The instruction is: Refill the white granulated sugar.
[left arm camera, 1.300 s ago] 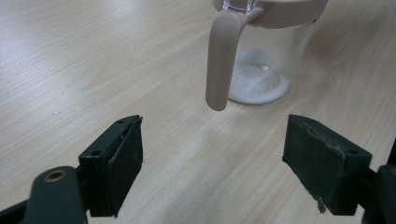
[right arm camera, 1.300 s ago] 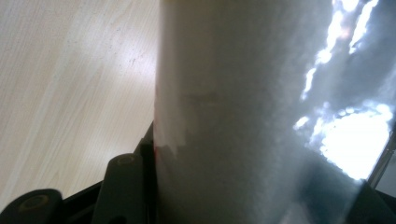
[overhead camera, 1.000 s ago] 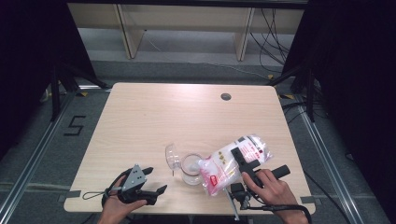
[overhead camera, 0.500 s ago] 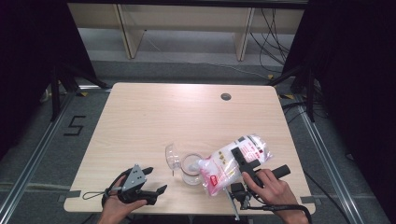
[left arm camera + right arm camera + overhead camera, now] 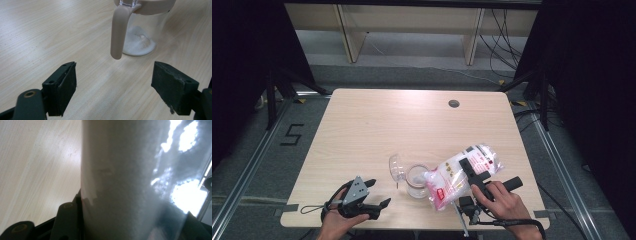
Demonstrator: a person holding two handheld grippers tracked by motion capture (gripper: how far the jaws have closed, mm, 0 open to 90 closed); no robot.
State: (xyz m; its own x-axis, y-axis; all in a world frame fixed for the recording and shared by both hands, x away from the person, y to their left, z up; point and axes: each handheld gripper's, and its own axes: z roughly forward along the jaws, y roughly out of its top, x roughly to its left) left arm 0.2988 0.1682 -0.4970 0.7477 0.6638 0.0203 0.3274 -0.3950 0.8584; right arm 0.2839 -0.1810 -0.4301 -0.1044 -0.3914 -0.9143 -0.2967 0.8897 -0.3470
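Observation:
A clear plastic bag of white powder with red print lies tilted, its left end at the rim of a clear jar. My right gripper is shut on the bag's middle, and in the right gripper view the bag sits between the jaws. The jar has a beige hanging handle and a little white powder in its bottom. Its hinged lid stands open to the left. My left gripper rests near the table's front edge, open and apart from the jar, with bare wood between its jaws.
The wooden table has a round cable hole near its far right. A floor mark reading 5 lies to the left. Shelf legs and cables stand beyond the far edge.

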